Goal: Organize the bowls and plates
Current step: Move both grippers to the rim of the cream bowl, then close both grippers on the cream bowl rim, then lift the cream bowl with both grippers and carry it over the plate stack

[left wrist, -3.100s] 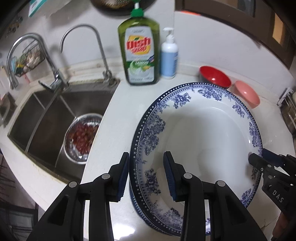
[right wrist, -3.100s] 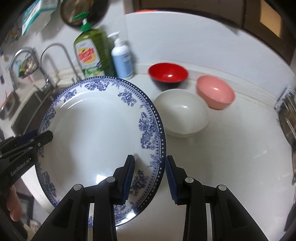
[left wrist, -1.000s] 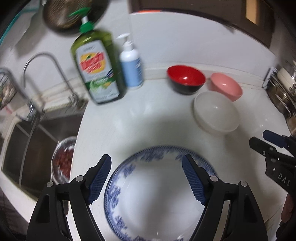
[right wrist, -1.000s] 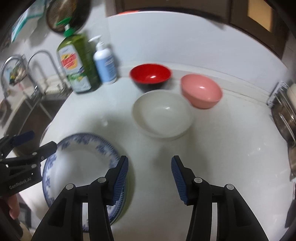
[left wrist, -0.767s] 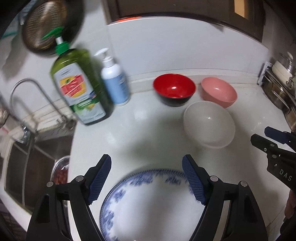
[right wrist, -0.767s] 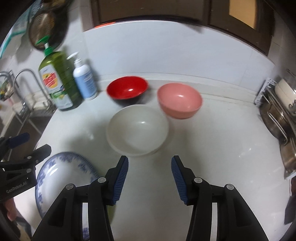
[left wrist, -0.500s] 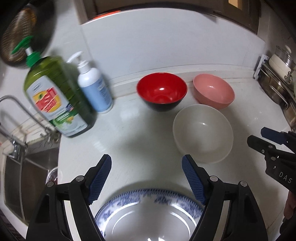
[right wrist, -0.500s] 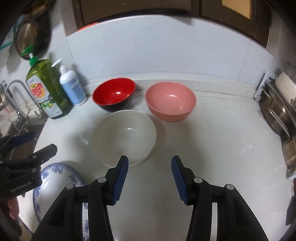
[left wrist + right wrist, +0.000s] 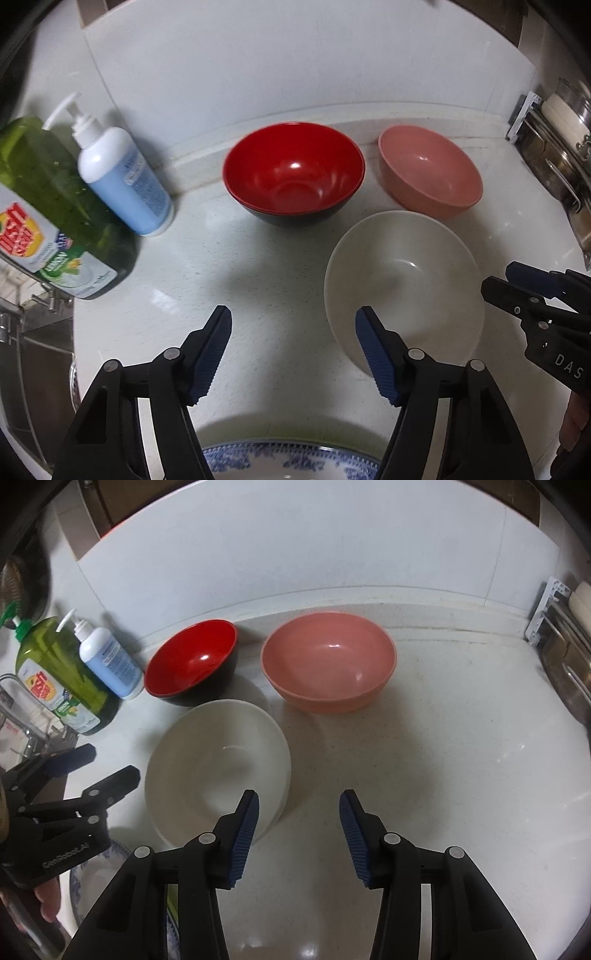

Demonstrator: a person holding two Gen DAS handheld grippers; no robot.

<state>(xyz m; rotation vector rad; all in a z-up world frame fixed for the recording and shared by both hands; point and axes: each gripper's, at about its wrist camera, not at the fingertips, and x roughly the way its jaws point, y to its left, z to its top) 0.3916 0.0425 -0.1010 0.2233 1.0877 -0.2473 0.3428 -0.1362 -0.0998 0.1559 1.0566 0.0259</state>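
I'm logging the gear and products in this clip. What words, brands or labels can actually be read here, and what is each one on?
"DAS": white letters on the body of the right claw, cut off by the frame edge.
"GenRobot.AI": on the body of the left claw.
Green dish soap bottle: red brand lettering, too blurred and cropped to read.
White and blue pump bottle: fine print, too small to read.

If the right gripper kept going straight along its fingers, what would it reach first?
Probably bare white countertop: the open right gripper points between the bowls. The round pink plastic bowl lies further along that line, while the white bowl sits just left of its left finger. Depth is uncertain.
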